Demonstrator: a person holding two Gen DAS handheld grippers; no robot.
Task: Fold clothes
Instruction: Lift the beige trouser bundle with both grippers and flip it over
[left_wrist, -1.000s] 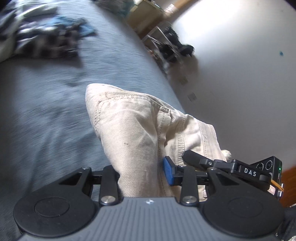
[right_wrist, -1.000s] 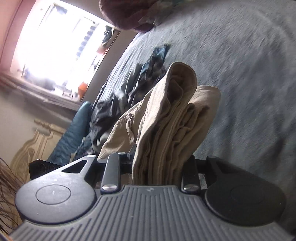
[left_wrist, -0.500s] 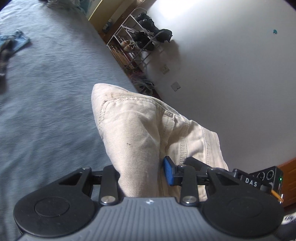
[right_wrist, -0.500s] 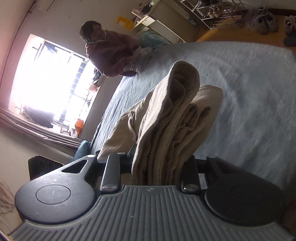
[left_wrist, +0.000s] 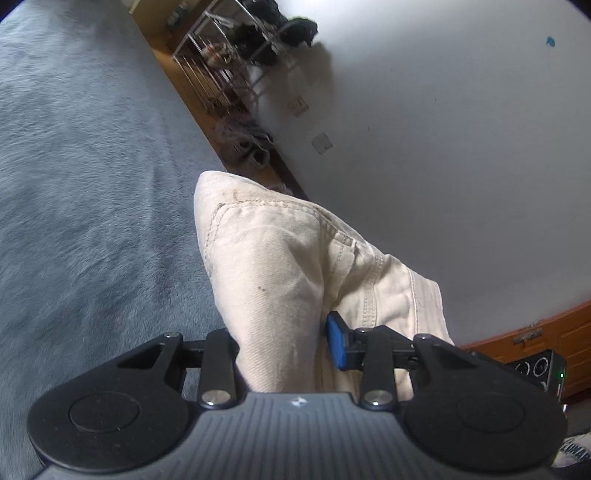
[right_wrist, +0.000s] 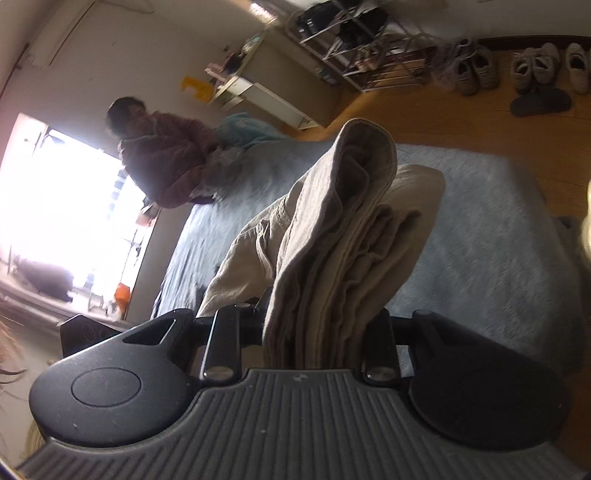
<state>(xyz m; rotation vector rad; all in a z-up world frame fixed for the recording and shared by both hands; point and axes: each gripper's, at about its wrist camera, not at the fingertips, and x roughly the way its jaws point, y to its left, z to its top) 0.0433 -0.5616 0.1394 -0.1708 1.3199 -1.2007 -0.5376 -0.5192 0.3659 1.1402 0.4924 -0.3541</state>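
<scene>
Left wrist view: your left gripper (left_wrist: 284, 354) is clamped on the folded beige trousers (left_wrist: 280, 266), jaws partly closed around the thick cloth, held above the grey bedspread (left_wrist: 85, 192).

Right wrist view: your right gripper (right_wrist: 317, 339) pinches the trousers' (right_wrist: 343, 236) stacked layers, raised over the bedspread (right_wrist: 491, 236).

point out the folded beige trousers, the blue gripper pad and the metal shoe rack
folded beige trousers (left_wrist: 273, 280), left wrist view, front panel
blue gripper pad (left_wrist: 337, 345), left wrist view, pad face
metal shoe rack (right_wrist: 373, 55), right wrist view, wire shelves
</scene>
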